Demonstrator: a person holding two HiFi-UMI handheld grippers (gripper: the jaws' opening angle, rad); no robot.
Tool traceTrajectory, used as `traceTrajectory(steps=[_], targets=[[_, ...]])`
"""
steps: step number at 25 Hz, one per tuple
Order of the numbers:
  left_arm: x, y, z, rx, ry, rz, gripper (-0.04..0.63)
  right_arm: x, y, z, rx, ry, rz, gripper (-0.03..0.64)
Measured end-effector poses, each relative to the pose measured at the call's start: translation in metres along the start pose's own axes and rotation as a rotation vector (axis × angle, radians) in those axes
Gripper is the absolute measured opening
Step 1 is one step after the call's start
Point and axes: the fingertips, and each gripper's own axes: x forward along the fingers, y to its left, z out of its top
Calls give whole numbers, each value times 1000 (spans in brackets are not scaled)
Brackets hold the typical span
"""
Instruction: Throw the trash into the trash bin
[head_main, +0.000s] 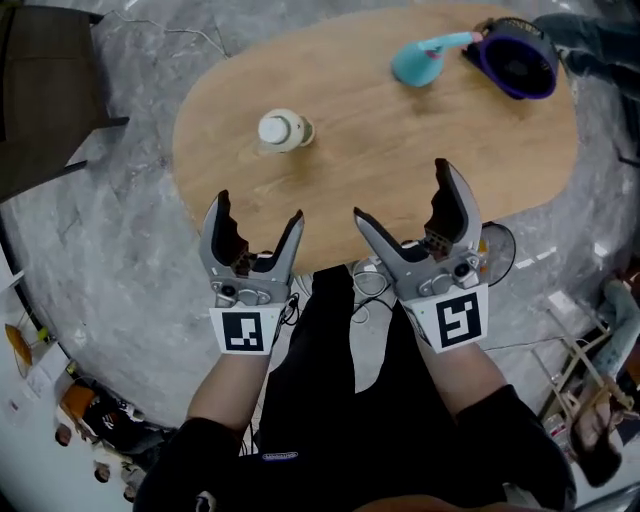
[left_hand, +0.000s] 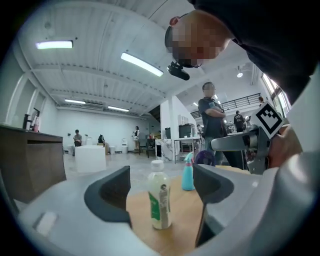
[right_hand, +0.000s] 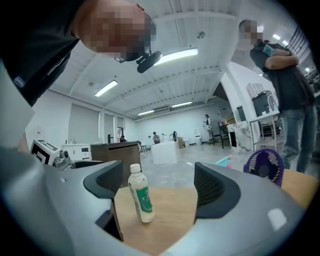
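The left gripper (head_main: 260, 208) is open wide and has nothing in it. The right gripper (head_main: 402, 190) is open wide too, and it is also empty. Both are held side by side at the near edge of the wooden table (head_main: 380, 160).

Straight ahead of the left gripper, out past its tips and not touching them, stands a small bottle (head_main: 283, 130). For the right gripper it is ahead and off to the left. It stands up straight, with a white cap and a green label.

I think the bottle is plastic and light. It is round and smooth, so it may slip or fall over if it gets bumped. The best place to grab it looks like the middle, on the label, with one jaw on each side. A soft squeeze should do, since thin plastic can bend in.

Farther away, ahead of the right gripper, are a blue-green spray bottle (head_main: 420, 62) and a purple fan (head_main: 518, 62). I cannot see a trash bin in any view
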Motion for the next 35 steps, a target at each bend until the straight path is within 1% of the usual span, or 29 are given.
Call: traceTrajectory(steps=[2, 5, 8, 10, 12, 14, 17, 18, 22, 27, 28, 29, 30, 31, 32, 35], targets=[[-3, 28, -5, 0, -1, 32, 399, 30, 24, -8, -24, 7, 58, 472], [-7, 59, -15, 18, 16, 57, 399, 68, 51, -25, -58, 31, 135, 477], [-14, 87, -22, 20, 26, 79, 399, 98, 69, -40, -52, 58, 158, 485], [-20, 104, -26, 10, 26, 99, 399, 112, 77, -39, -36, 49, 158, 485], [-25, 116, -29, 1, 29, 117, 399, 124, 83, -36, -42, 31, 164, 485], [-28, 122, -32, -4, 30, 130, 399, 136, 85, -40, -83, 27, 174, 487], [-32, 124, -33, -9, 25, 128, 399, 151, 84, -64, -129, 42, 192, 515], [-33, 124, -34, -6, 26, 121, 399, 154, 84, -74, -126, 48, 197, 526], [-34, 127, -40, 11, 32, 109, 399, 167, 87, -109, -118, 78, 219, 532], [-33, 130, -49, 26, 49, 104, 399, 182, 87, -118, -92, 40, 205, 528], [-32, 131, -50, 32, 52, 99, 399, 184, 86, -119, -92, 32, 195, 501], [-32, 130, -50, 38, 53, 93, 399, 184, 84, -119, -93, 25, 184, 444], [-31, 130, -49, 45, 52, 86, 399, 184, 83, -120, -92, 18, 173, 407], [-29, 129, -48, 53, 50, 78, 399, 184, 82, -119, -88, 11, 166, 330], [-28, 127, -48, 58, 48, 69, 399, 184, 81, -118, -80, 5, 165, 305], [-23, 120, -47, 62, 49, 52, 399, 178, 78, -107, -35, -27, 168, 302]])
